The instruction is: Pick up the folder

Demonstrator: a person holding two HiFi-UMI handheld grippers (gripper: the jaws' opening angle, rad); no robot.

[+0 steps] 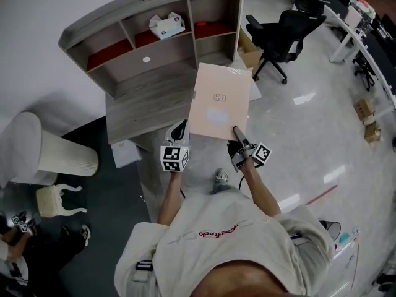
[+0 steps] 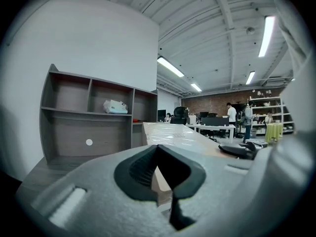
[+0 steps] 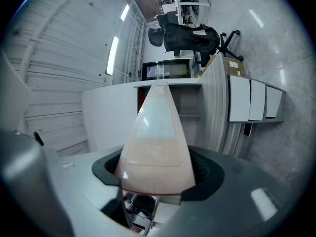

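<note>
Two claws share the load. The left claw (image 1: 180,130) and right claw (image 1: 237,133) are each clamped on the near edge of the folder (image 1: 219,101), one toward either corner. The gripper views show the folder's edge pinched between the pads of each.

Folder: held roughly level in the air over the front right corner of the surface (image 1: 145,107), its right side hanging out over the floor (image 1: 309,135). It is a pale pink rectangle with a glossy face that catches the ceiling lights, a small printed label near the middle, and a spine of some thickness.

Edges and room: the far edge of the folder lies close to the hutch (image 1: 124,39). There is open polished floor to the right, and a black office chair (image 1: 286,31) stands well apart.

Materials: the surface and hutch are grey wood-grain board with red-lined cubbies, and a tissue box (image 1: 166,25) sits in the middle one.
</note>
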